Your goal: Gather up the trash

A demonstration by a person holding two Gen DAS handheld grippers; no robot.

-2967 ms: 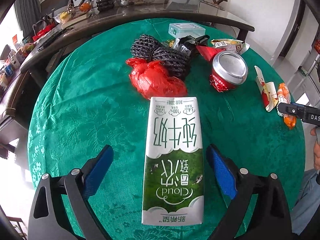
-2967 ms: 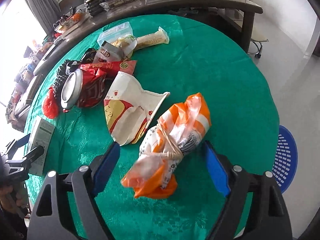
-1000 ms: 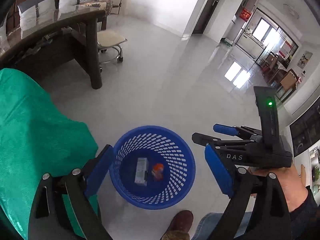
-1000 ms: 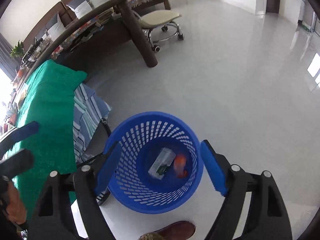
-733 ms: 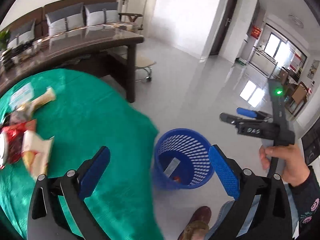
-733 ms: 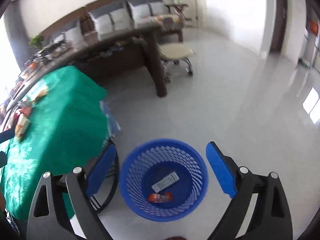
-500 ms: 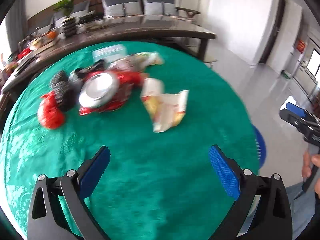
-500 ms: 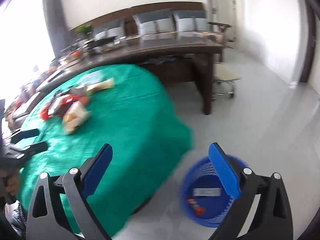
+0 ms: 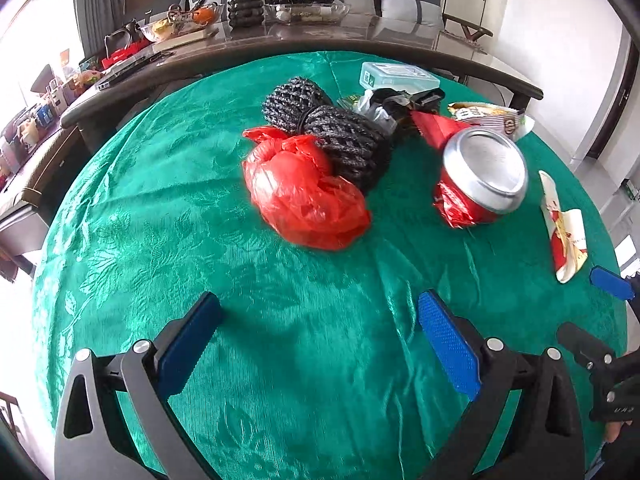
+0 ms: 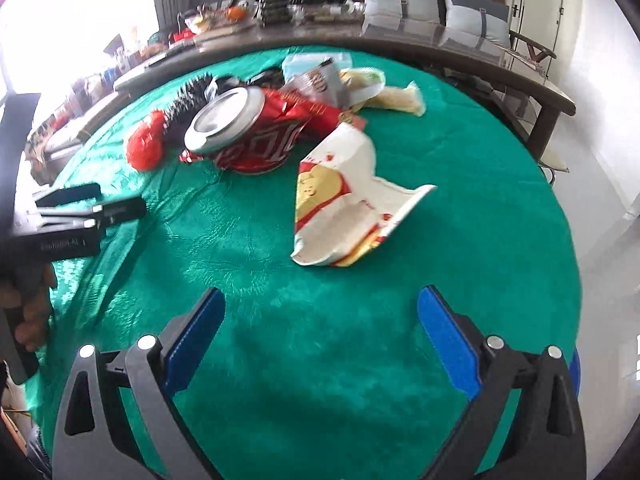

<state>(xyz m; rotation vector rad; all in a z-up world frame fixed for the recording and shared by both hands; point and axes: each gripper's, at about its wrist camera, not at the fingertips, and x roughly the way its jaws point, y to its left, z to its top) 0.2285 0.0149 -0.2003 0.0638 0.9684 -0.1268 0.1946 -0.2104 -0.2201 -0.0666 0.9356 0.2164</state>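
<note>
Trash lies on the round green table (image 9: 160, 208). In the left wrist view my left gripper (image 9: 320, 340) is open and empty, short of a crumpled red plastic bag (image 9: 304, 196). Behind the bag sits black foam netting (image 9: 336, 136); to the right a crushed red can (image 9: 476, 184) and a torn white paper cup (image 9: 564, 232). In the right wrist view my right gripper (image 10: 320, 336) is open and empty, just short of the torn paper cup (image 10: 344, 208). The red can (image 10: 244, 132) lies beyond it.
Snack wrappers (image 10: 332, 80) and a clear plastic box (image 9: 396, 76) lie at the table's far side. A long dark counter (image 9: 320, 36) with dishes stands behind. A blue basket rim (image 10: 575, 372) shows past the table's right edge. The left gripper shows at the right wrist view's left (image 10: 80, 208).
Both grippers have swung from the blue basket on the floor back to the table. The milk carton and orange bag that lay on the table now lie in the basket.
</note>
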